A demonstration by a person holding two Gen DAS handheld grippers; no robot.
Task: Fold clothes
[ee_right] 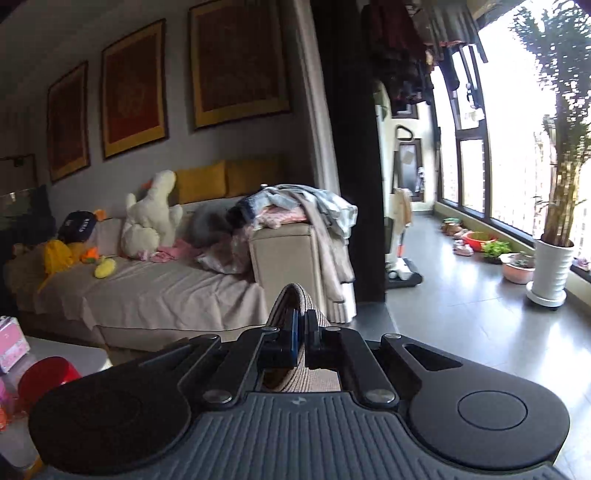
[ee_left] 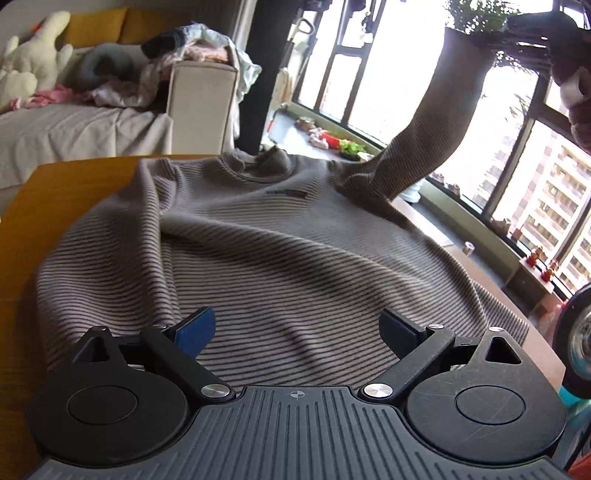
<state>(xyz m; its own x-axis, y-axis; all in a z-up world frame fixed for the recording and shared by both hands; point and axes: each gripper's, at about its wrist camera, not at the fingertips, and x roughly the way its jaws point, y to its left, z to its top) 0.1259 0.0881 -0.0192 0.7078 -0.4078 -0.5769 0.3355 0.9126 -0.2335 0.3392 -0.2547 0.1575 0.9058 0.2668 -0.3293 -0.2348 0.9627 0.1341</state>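
Observation:
A grey-brown striped sweater [ee_left: 280, 236] lies spread on the wooden table [ee_left: 44, 206], collar at the far side. My left gripper [ee_left: 297, 326] hovers open over its near hem, blue pads wide apart with nothing between them. The sweater's right sleeve [ee_left: 436, 122] is lifted high toward the upper right, where my right gripper [ee_left: 535, 26] holds its end. In the right wrist view, my right gripper [ee_right: 301, 325] is shut on the sleeve cuff [ee_right: 295, 295], which loops up between the fingers.
A sofa [ee_right: 155, 291] with plush toys and a pile of clothes [ee_right: 295, 210] stands beyond the table. Windows, a tall potted plant [ee_right: 550, 266] and small pots line the right side. A red container [ee_right: 48, 376] sits at the left.

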